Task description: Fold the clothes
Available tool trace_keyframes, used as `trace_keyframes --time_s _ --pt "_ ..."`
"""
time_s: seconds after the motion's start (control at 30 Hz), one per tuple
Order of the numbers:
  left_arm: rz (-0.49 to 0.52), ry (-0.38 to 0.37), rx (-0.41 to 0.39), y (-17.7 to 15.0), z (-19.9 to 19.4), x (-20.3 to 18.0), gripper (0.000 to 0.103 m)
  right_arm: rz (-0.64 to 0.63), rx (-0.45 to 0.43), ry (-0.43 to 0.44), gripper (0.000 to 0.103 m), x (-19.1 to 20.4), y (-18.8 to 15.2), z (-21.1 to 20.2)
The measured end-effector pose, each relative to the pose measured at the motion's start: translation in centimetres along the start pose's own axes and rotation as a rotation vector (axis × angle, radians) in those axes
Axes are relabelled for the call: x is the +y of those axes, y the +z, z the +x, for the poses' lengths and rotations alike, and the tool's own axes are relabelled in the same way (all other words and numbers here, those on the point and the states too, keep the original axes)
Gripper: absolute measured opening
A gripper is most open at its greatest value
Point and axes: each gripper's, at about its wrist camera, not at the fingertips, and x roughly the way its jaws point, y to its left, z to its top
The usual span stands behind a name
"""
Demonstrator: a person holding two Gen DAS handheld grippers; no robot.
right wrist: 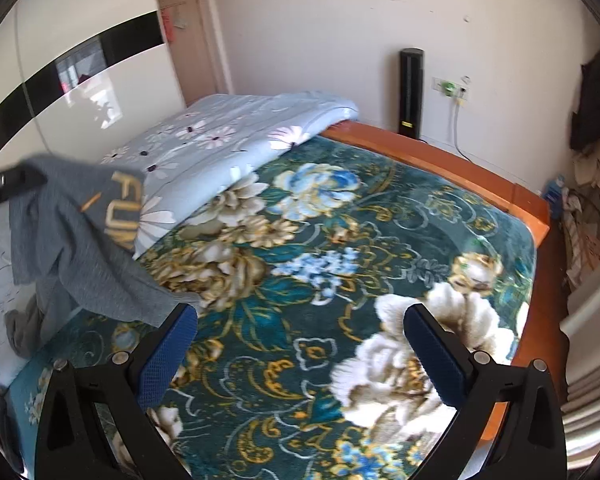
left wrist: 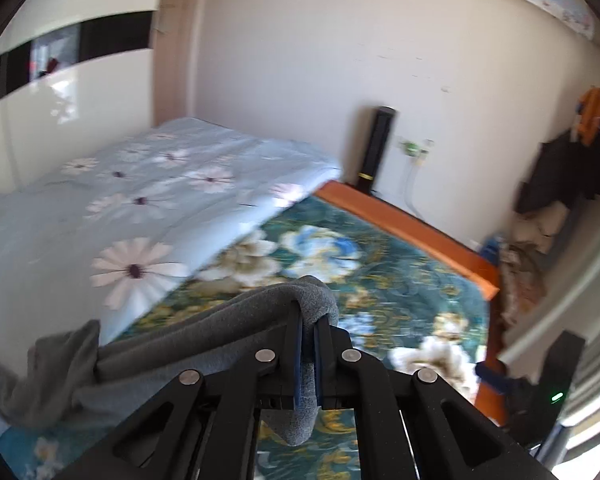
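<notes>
A grey knit garment (left wrist: 204, 344) is bunched between the blue pads of my left gripper (left wrist: 307, 336), which is shut on a fold of it; the cloth trails off to the lower left. In the right wrist view the same grey garment (right wrist: 84, 248), with gold lettering on it, hangs in the air at the left from the left gripper (right wrist: 8, 182), its lower end reaching down toward the bed. My right gripper (right wrist: 300, 320) stands wide open above the teal flowered blanket (right wrist: 340, 240), with nothing between its fingers.
A pale blue quilt with daisies (right wrist: 220, 140) lies folded along the far left of the bed. The orange wooden bed frame (right wrist: 460, 168) runs along the far and right edges. A black tower unit (right wrist: 410, 92) stands by the wall. Clothes and bags (right wrist: 592, 200) pile up at right.
</notes>
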Motion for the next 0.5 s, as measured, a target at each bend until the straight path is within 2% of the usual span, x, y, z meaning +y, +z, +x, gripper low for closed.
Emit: trace_keyframes --time_s 0.07,0.17,0.3,0.4,0.43,0.5 --pt "-0.002 -0.025 0.068 0.3 2.7 -1.1 0.005 0.025 0.017 -0.019 0.103 -1.2 0.0 0.2" --pt "-0.082 -0.071 0.237 -1.7 7.2 0.2 0.005 0.034 0.041 -0.023 0.103 -1.6 -0.1 0.8" --pt "-0.181 -0.092 0.348 -6.0 9.8 3.3 0.007 0.007 0.087 -0.033 0.103 -0.7 -1.0 1.9" --pt "-0.281 -0.134 0.397 -8.6 9.0 6.6 0.010 0.004 0.122 -0.017 0.103 0.5 -1.5 3.0" --pt "-0.320 -0.149 0.402 -9.4 8.3 7.9 0.014 -0.002 0.132 -0.006 0.103 1.2 -1.7 3.3" --pt "-0.394 -0.157 0.366 -10.7 6.2 11.4 0.020 -0.012 0.145 0.013 0.103 2.4 -2.0 3.7"
